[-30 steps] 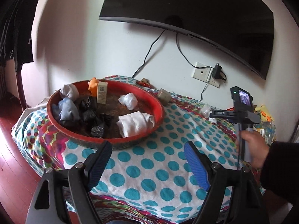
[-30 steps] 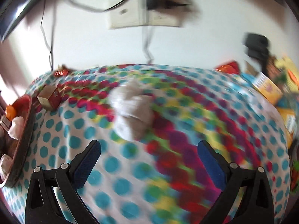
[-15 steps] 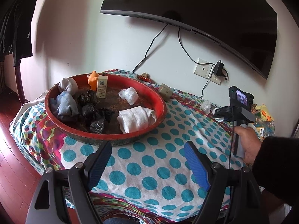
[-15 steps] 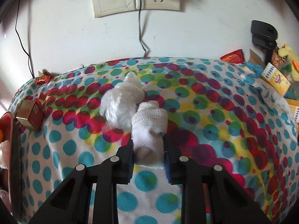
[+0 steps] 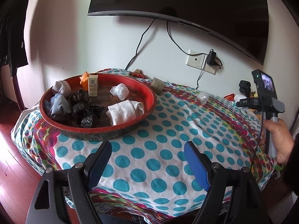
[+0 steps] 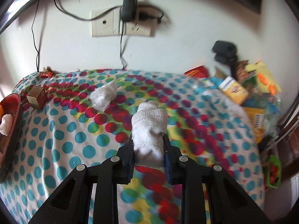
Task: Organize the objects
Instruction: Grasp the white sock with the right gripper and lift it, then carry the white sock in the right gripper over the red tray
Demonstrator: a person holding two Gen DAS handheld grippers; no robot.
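My right gripper [image 6: 148, 140] is shut on a rolled white sock [image 6: 149, 123], held a little above the dotted cloth. A clear plastic bundle [image 6: 103, 96] lies just beyond it to the left, also visible in the left wrist view [image 5: 203, 97]. The round red tray [image 5: 149, 95] at the left holds a white rolled cloth [image 5: 126, 112], grey and blue socks, black bags, a small carton [image 5: 93, 85] and an orange toy. My left gripper [image 5: 147, 160] hovers open over the cloth in front of the tray, nothing between its fingers. The hand holding the right gripper's handle [image 5: 276, 136] shows at the right.
A small tan box [image 6: 36, 97] stands on the cloth beside the tray's rim [image 6: 13, 130]. A red wrapper [image 6: 45, 73] lies by the wall. Snack packs and a yellow toy [image 6: 261, 85] pile up at the right edge. A wall socket with a charger [image 6: 127, 11] hangs behind.
The right gripper closed on the white sock and lifted it away from the plastic bundle, toward me. The left gripper drifted slightly; it stays open.
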